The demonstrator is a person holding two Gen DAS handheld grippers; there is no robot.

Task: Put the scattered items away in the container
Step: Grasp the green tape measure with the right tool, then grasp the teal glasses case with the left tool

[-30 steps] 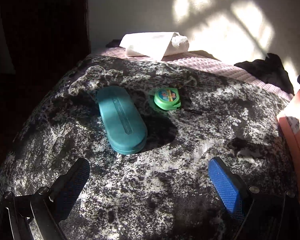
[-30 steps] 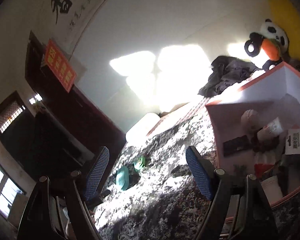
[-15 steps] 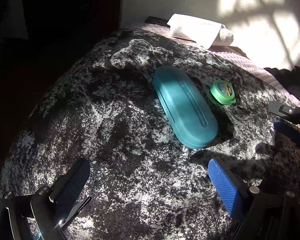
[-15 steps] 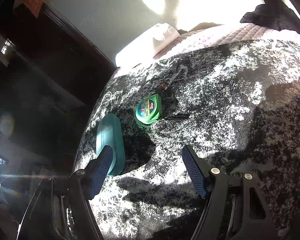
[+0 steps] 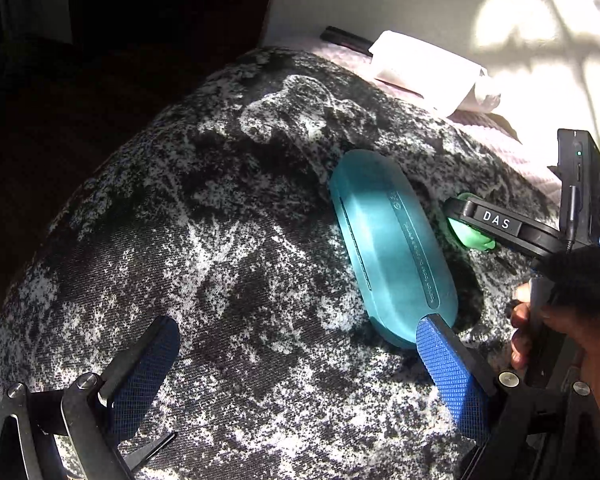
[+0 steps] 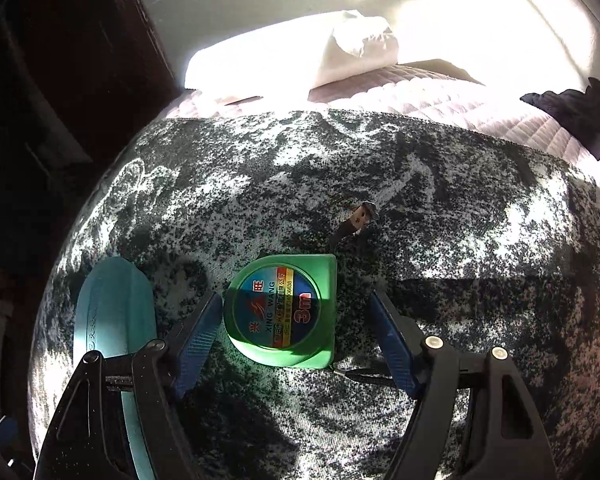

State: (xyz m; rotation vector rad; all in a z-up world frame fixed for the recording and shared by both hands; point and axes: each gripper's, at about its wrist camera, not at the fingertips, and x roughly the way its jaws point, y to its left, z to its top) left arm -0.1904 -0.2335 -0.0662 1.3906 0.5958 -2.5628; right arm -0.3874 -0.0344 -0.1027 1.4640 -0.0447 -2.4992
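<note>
A teal oblong case (image 5: 392, 248) lies on the black-and-white mottled blanket (image 5: 228, 264). My left gripper (image 5: 298, 326) hovers open just short of it, its right fingertip (image 5: 436, 332) at the case's near end. A green round tape measure (image 6: 284, 312) lies right of the case (image 6: 112, 320). My right gripper (image 6: 296, 300) straddles the tape measure, jaws opening; the left pad (image 6: 204, 328) is close to its side and the right pad (image 6: 388, 332) stands apart. In the left wrist view the right gripper's finger (image 5: 496, 220) covers most of the tape measure (image 5: 470, 238).
A white folded cloth (image 6: 292, 60) lies on the pink quilted sheet (image 6: 440, 96) behind the blanket. A dark garment (image 6: 572, 116) sits at the far right. A small dark clip (image 6: 360, 218) lies just beyond the tape measure. A hand (image 5: 564, 336) holds the right gripper.
My right gripper swung away from the pink-rimmed box and came down around the tape measure. My left gripper moved nearer the teal case, which now sits at its right finger.
</note>
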